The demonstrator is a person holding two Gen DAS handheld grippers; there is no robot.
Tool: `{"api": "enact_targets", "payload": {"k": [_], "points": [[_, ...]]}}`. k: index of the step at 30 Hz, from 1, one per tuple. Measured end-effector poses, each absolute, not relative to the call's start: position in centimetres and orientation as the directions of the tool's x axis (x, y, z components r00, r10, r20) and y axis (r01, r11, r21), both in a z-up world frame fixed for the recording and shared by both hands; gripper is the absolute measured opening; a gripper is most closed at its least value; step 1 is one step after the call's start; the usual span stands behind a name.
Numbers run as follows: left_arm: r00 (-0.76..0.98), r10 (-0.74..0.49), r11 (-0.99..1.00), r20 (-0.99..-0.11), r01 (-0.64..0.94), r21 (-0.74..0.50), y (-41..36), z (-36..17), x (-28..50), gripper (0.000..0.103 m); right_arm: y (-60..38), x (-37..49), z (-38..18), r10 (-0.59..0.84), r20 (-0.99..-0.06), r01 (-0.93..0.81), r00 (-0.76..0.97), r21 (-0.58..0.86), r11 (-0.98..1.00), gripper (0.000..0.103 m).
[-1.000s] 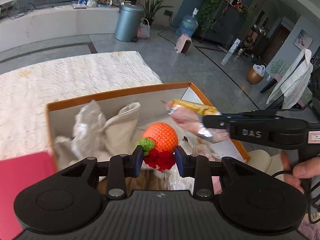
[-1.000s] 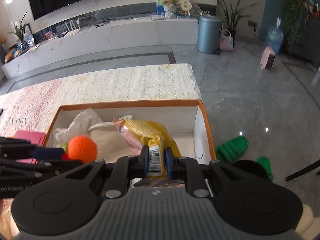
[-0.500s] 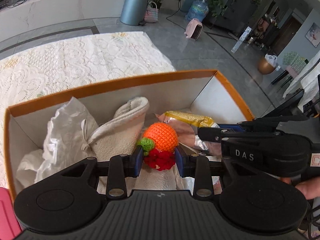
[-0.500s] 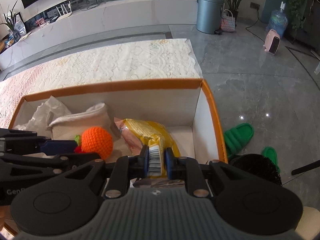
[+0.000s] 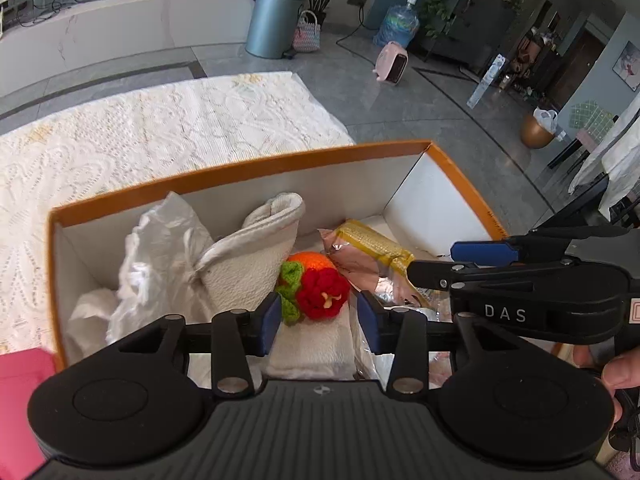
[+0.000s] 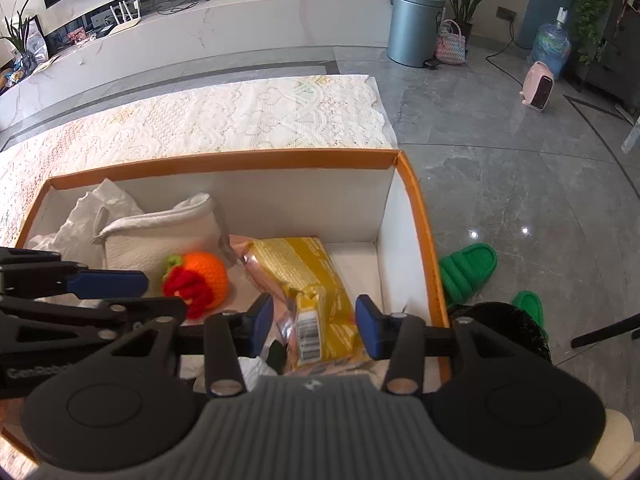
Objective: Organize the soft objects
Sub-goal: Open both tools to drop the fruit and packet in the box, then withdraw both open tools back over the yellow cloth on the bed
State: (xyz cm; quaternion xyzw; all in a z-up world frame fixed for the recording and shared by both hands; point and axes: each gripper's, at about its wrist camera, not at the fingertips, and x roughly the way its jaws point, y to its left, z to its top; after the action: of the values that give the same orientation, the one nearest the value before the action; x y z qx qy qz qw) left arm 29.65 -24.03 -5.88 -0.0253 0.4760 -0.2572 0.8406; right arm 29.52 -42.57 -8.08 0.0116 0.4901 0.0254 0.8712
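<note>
Crochet toy (image 5: 320, 286): orange ball, red flower, green leaves.
Box (image 5: 248, 168): orange-rimmed; toy centred, white towel (image 5: 248, 268) at 10 o'clock, yellow packet (image 6: 308, 280) at 2 o'clock.
Left gripper (image 5: 316, 320): jaws opening, toy released between them.
Right gripper (image 6: 314, 322): jaws opening, packet released.

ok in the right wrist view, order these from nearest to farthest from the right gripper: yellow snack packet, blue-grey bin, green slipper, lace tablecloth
From the right gripper, whose jaws are opening:
1. yellow snack packet, between the jaws, lying in the box
2. green slipper, on the floor to the right of the box
3. lace tablecloth, beyond the box's far wall
4. blue-grey bin, far back by the white counter
</note>
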Motion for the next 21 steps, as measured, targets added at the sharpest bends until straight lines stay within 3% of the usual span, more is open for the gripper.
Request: {"api": "enact_targets", "payload": {"k": [10,21], "points": [[0.573,-0.434,0.888,-0.695,0.402,-0.223,-20.1,-1.1,23.8,0.05,-40.7,24.9,-4.9,0.076,-0.81,-0.055,0.582,0.054,0.997,0.054],[0.745,-0.357,0.929,-0.563,0.346,-0.132,-13.6,2.1,15.4,0.05,-34.3,16.9,-2.6,0.149,-0.681,-0.074,0.717,0.139,0.988,0.055]]}}
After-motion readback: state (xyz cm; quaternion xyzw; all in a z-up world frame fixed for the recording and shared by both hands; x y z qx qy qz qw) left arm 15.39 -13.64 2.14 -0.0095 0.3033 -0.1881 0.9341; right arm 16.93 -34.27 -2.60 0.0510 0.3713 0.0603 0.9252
